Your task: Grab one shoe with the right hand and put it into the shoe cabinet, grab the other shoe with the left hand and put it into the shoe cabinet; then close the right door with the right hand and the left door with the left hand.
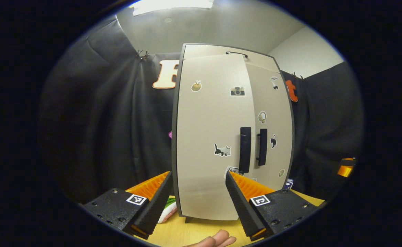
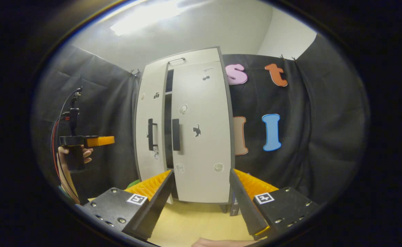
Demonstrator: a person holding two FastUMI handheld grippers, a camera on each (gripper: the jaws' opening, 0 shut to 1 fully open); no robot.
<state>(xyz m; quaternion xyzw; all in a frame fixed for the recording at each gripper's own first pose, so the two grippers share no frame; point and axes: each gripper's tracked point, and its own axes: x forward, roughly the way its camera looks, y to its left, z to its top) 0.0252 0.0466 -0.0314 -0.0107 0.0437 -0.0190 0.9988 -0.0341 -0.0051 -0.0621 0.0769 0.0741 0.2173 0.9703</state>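
Note:
The pale shoe cabinet (image 1: 204, 137) stands upright on the wooden table (image 1: 187, 233), close in front of my left gripper (image 1: 199, 202), which is open with nothing between its fingers. Its left door (image 1: 207, 113) sits slightly proud of the right door (image 1: 271, 113), and their two dark handles (image 1: 245, 149) are side by side. In the right gripper view the cabinet (image 2: 201, 137) shows a narrow dark gap (image 2: 167, 116) between the doors. My right gripper (image 2: 201, 202) is open and empty, a short way back from the right door (image 2: 201, 103). The left gripper (image 2: 84, 140) hangs at the left in a hand.
A white, green and pink item (image 1: 168, 211) lies on the table by the cabinet's left foot. A small box (image 2: 234, 206) stands at the cabinet's right foot. Black cloth walls surround the booth. Fingers of a hand (image 1: 218, 240) show at the bottom edge.

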